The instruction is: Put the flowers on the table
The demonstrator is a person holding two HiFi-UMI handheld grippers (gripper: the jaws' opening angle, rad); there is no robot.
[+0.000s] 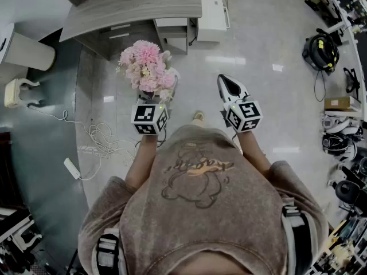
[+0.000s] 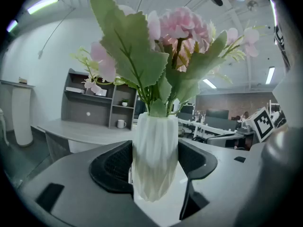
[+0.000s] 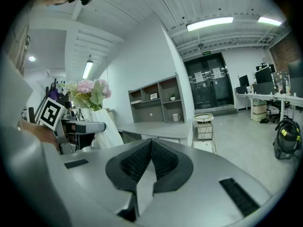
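— What room does the head view show?
— The left gripper (image 1: pixel 153 103) carries the flowers (image 1: pixel 147 66) above bare floor (image 1: pixel 269 44). The grey table (image 1: pixel 132 7) has its edge just beyond the blooms, and cables (image 1: pixel 97 139) lie off to the left. The blooms hide the jaws (only the marker cube shows).
— And the left gripper view?
— Both pads press on the white vase (image 2: pixel 155 160), which stands upright between them. The top leaves are cut off by the frame.
— The right gripper view?
— The right gripper (image 3: pixel 151 148) is clenched on nothing. Open floor runs ahead to the table's corner. The far doors are too small to make out.
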